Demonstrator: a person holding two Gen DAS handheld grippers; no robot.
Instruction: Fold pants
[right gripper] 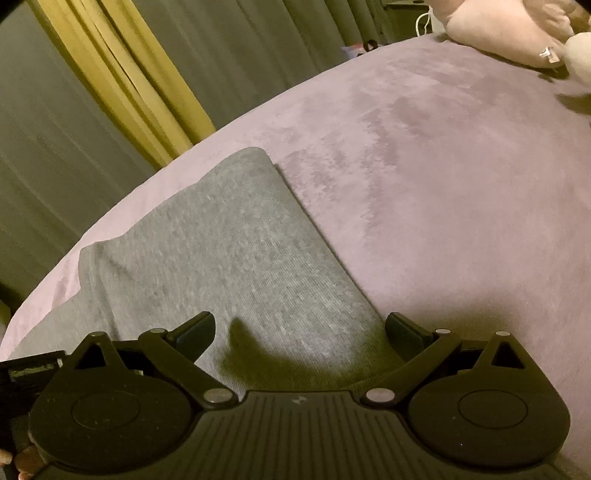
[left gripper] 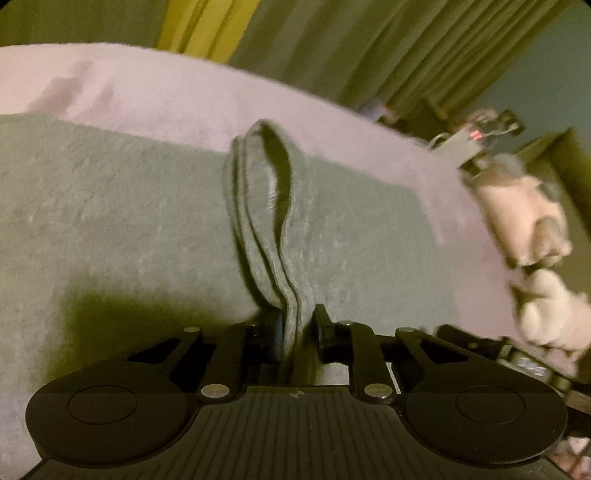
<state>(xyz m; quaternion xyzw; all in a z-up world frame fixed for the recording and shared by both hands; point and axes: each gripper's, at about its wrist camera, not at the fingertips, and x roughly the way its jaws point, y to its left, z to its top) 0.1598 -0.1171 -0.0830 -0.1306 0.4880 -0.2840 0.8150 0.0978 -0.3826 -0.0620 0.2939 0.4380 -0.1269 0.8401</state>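
Grey pants (left gripper: 129,206) lie flat on a mauve bedspread (left gripper: 184,92). In the left wrist view my left gripper (left gripper: 291,325) is shut on a raised edge of the pants, a looped fold of hem (left gripper: 266,184) that stands up from the fingers. In the right wrist view the pants (right gripper: 229,251) stretch away as a folded grey strip with a rounded far corner. My right gripper (right gripper: 301,332) hovers just over their near end, open, with nothing between its fingers. The right gripper's body and the hand on it (left gripper: 517,206) show at the right of the left wrist view.
Grey and yellow curtains (right gripper: 122,85) hang behind the bed. A pink and cream plush toy (right gripper: 517,29) lies on the bedspread at the far right. Bare mauve bedspread (right gripper: 461,184) spreads to the right of the pants.
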